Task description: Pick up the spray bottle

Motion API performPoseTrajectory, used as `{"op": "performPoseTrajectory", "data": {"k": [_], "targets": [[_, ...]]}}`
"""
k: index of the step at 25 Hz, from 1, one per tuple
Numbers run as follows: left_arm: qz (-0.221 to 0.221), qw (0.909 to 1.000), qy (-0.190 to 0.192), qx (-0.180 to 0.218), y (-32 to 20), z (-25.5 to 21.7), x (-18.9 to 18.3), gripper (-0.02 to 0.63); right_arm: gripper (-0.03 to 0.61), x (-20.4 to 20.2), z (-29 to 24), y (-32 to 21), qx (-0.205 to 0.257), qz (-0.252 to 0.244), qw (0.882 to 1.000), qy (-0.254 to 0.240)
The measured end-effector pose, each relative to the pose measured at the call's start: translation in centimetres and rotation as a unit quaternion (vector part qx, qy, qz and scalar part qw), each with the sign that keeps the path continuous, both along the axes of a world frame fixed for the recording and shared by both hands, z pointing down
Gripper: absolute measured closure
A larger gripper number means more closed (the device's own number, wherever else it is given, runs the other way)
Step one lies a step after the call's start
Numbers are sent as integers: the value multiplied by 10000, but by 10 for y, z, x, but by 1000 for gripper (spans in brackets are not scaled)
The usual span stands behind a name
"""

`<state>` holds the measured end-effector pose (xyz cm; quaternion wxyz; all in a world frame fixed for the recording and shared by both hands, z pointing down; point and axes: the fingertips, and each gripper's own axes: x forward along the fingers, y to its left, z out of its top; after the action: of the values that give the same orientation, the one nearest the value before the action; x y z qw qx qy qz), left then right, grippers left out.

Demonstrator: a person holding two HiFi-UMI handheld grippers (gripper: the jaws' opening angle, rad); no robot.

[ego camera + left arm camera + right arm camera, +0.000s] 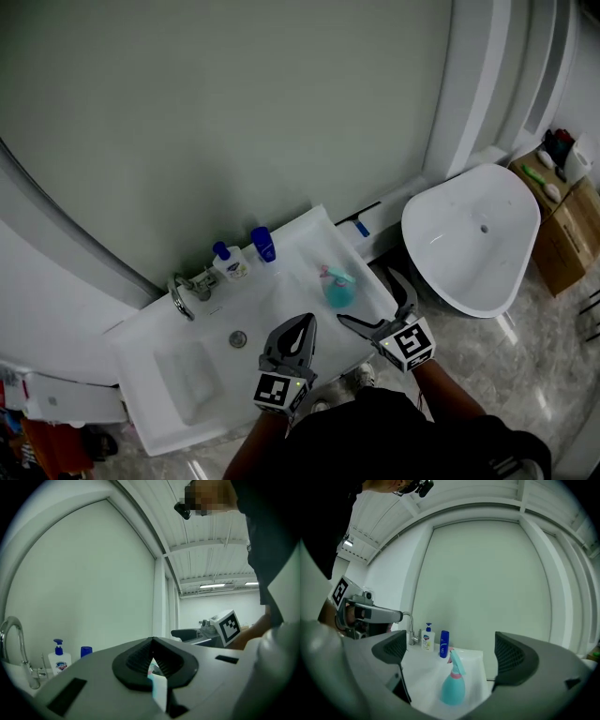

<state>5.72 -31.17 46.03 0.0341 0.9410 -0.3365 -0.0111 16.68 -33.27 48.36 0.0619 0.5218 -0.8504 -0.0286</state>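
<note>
As the empty left gripper (300, 323) is hovering closed, the right gripper (375, 302) is gaping wide, spray bottle (338, 287) at twelve o'clock.

The left gripper (302, 323) and right gripper (372, 300) are grey, each with two tapering jaws lined with black ribbed pads (510, 654). Behind the jaws each carries a white cube (410, 344) printed with black square markers. The person wears a black top (403, 431).
</note>
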Motion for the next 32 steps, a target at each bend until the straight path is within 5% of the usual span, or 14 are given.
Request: {"op": "performPoseTrajectory", "data": {"k": [10, 22, 32], "targets": [[-855, 9960, -214, -144, -23, 8, 7, 617, 20, -6, 41, -43, -495, -967, 9939, 165], [-2093, 9762, -376, -437, -18, 27, -19, 617, 315, -12, 90, -71, -754, -1396, 9870, 241], [-1975, 9784, -386, -481, -25, 24, -31, 617, 456, -15, 116, -76, -920, -1254, 9852, 727]]}}
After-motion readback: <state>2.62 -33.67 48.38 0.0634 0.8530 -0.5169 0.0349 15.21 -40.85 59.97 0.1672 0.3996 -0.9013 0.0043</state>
